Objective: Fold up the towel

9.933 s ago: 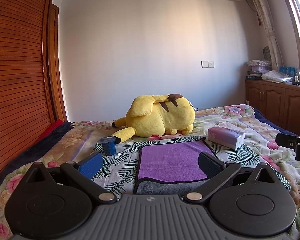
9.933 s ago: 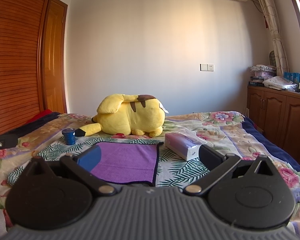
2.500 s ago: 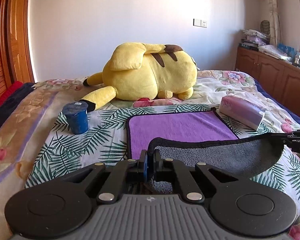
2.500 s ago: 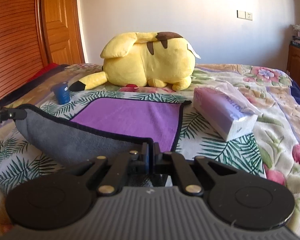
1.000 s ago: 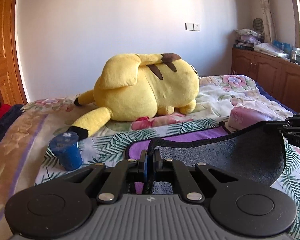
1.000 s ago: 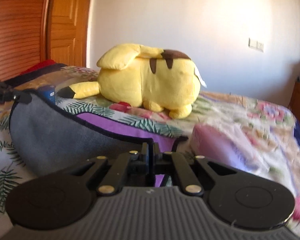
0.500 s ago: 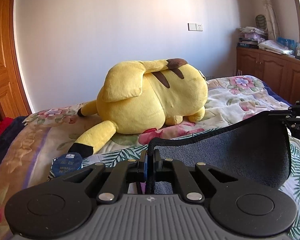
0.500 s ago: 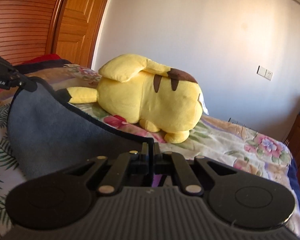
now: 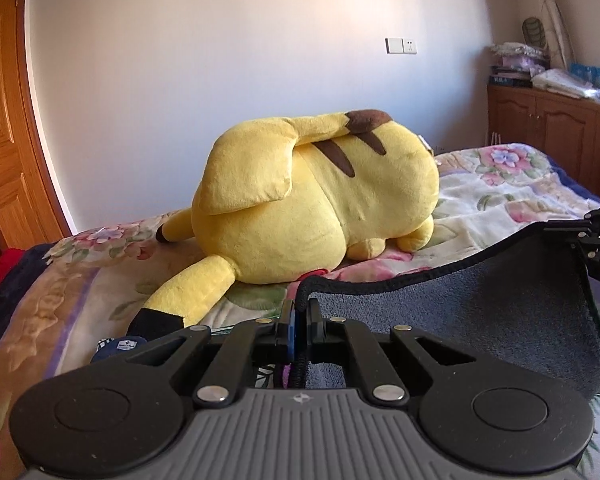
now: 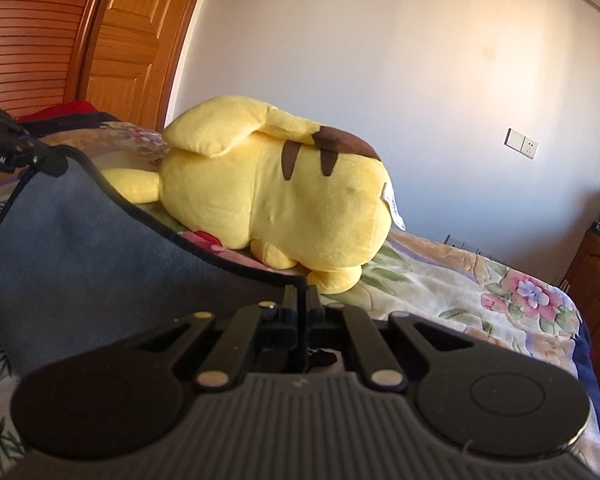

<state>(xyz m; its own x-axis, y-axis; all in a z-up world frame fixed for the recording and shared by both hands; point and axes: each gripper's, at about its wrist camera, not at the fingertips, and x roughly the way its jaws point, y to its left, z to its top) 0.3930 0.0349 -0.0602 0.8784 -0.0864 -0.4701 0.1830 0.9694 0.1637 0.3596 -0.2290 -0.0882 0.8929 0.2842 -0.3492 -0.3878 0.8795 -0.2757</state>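
Your left gripper (image 9: 299,312) has its jaws pressed together on a corner of the towel (image 9: 480,312), the dark hem pinched between the pads and rising just above the jaw tips. From that corner the hem runs off to the right of your jaws and climbs to your right gripper (image 9: 556,224), which shows at the frame's right edge holding the other corner. Between the two the towel hangs as a slack sheet with its grey side facing you, sagging down to the right of the left jaws. A sliver of purple shows below the left jaws, under the pinch.

Your right gripper (image 10: 299,300) is likewise clamped on the towel (image 10: 84,248), jaws together with the hem caught between them. From there the hem rises leftward to the left gripper (image 10: 58,168) at the far left of that view, and the grey sheet fills the space to the left of the right jaws.

Straight ahead of both sets of jaws lies the plush (image 9: 316,200), yellow with brown stripes, on the floral bedspread (image 9: 500,184). Low and left of the left jaws, a blue cup (image 9: 118,348) peeks out just beside the plush's black-tipped tail. Behind the plush is a white wall (image 9: 220,60) with a switch plate (image 9: 401,45).
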